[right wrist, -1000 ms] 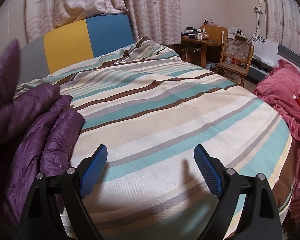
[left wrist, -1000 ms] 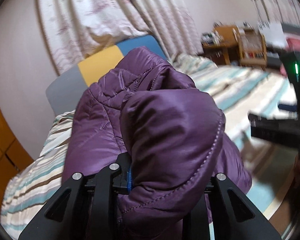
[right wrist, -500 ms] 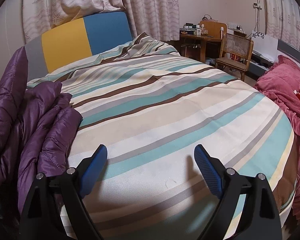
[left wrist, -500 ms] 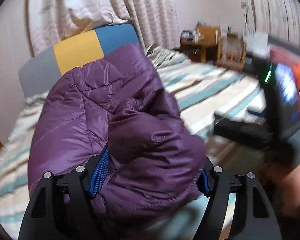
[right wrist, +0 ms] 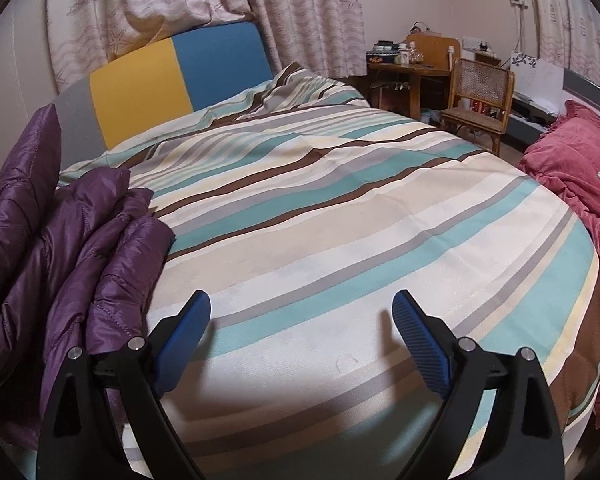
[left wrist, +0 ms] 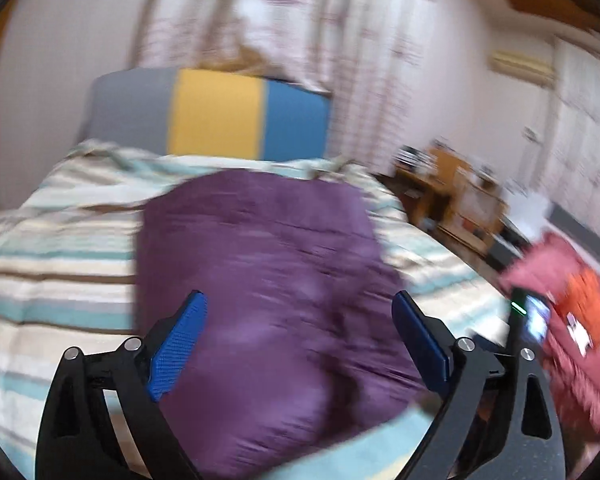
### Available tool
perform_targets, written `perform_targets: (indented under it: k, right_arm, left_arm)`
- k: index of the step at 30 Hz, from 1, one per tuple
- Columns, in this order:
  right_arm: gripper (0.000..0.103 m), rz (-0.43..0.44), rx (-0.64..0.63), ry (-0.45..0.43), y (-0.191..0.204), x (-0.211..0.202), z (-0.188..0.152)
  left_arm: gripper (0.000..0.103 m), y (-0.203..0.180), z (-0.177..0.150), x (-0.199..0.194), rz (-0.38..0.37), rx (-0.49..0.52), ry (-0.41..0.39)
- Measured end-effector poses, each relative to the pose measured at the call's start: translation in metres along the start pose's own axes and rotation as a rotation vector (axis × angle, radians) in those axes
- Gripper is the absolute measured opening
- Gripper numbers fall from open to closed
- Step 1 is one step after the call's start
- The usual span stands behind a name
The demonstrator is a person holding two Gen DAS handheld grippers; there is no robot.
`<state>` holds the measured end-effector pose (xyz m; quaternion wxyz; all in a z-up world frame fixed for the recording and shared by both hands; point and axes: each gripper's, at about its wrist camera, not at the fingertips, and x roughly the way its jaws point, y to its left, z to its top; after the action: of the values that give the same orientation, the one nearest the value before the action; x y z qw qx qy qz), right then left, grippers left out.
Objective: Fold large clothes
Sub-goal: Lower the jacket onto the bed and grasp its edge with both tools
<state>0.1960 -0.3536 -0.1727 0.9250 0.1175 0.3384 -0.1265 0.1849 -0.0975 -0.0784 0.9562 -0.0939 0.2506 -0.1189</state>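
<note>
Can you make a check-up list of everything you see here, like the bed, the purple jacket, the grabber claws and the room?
Surface: bed with a striped cover, mostly bare on the right half.
Job's things: purple jacket bunched in a heap on the bed's left side; blurred in the left view.
Clutter: red blanket heaped beside the bed.
Grippers: left gripper open, jacket in front, not pinched; right gripper open, holding nothing, over the cover.
Cables: a thin wire running down the far wall.
Surroundings: curtains, yellow and blue headboard, wooden desk, wicker chair.
</note>
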Motion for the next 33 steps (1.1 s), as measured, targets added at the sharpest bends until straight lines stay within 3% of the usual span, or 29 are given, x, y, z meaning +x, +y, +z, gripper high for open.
perform_targets:
  k: [4, 6, 8, 12, 16, 18, 21, 23, 26, 33]
  right_arm:
    - [0.092, 0.04, -0.032, -0.034, 0.014, -0.017, 0.013]
    - [0.092, 0.089, -0.031, -0.059, 0.027, -0.031, 0.027]
    - [0.092, 0.144, -0.041, -0.093, 0.043, -0.047, 0.043]
    - [0.095, 0.247, -0.09, -0.169, 0.092, -0.082, 0.078]
    - [0.096, 0.353, -0.124, -0.192, 0.149, -0.097, 0.106]
    - [0.095, 0.433, -0.113, -0.151, 0.179, -0.089, 0.119]
    - [0.095, 0.469, -0.08, -0.079, 0.213, -0.055, 0.127]
    - [0.094, 0.464, -0.072, -0.065, 0.221, -0.033, 0.127]
    - [0.086, 0.374, -0.132, -0.067, 0.221, 0.0, 0.121]
    - [0.085, 0.3, -0.122, -0.047, 0.175, 0.042, 0.098]
  left_arm:
    - [0.093, 0.066, 0.021, 0.017, 0.221, -0.232, 0.014]
    - [0.093, 0.094, 0.024, 0.027, 0.29, -0.347, 0.046]
    - [0.093, 0.108, 0.024, 0.037, 0.334, -0.406, 0.096]
    - [0.093, 0.116, 0.028, 0.054, 0.409, -0.407, 0.18]
    - [0.093, 0.106, 0.028, 0.08, 0.351, -0.371, 0.238]
    - [0.093, 0.099, 0.025, 0.085, 0.36, -0.33, 0.23]
    - [0.093, 0.093, 0.022, 0.086, 0.38, -0.293, 0.208]
    - [0.093, 0.091, 0.021, 0.086, 0.387, -0.279, 0.197]
    - [0.093, 0.092, 0.02, 0.087, 0.38, -0.28, 0.188]
    - [0.093, 0.078, 0.016, 0.094, 0.339, -0.269, 0.164]
